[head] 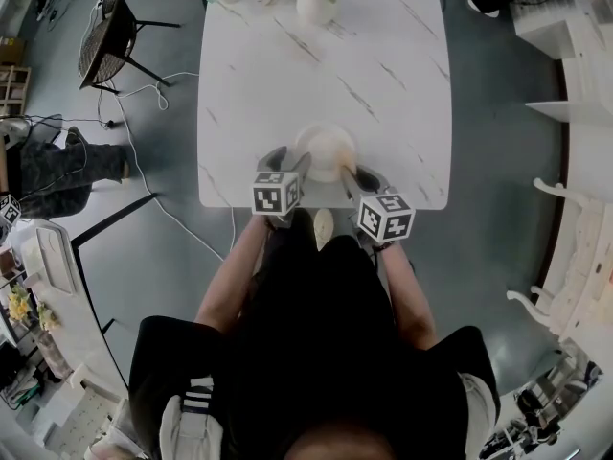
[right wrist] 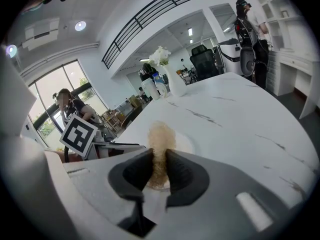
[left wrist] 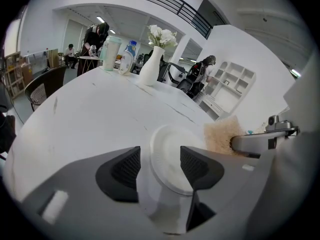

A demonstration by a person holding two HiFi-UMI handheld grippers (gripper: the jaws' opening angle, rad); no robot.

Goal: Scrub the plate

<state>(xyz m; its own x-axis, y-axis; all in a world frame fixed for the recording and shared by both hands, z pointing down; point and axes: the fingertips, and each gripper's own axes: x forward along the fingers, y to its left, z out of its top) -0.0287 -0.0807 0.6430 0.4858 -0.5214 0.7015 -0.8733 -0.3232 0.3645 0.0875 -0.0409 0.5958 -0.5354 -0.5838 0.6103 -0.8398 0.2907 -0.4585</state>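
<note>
My left tool [left wrist: 160,159] stands wide, with the white plate [left wrist: 172,149] flat on the marble worktop [head: 383,84] between its pads, no grip. My right tool [right wrist: 159,168] is clamped on a tan sponge [right wrist: 160,136], which sits at the plate's right rim.

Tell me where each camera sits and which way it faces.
Head view: on the person's head, looking steeply down at the marble table; their forearms, left gripper and right gripper show.
Left gripper view: rides the left gripper, looking along its open fingers at the plate.
Right gripper view: rides the right gripper, looking along its fingers, shut on the sponge.
Shared: both gripper views show the sponge, the plate and the vase of flowers.
</note>
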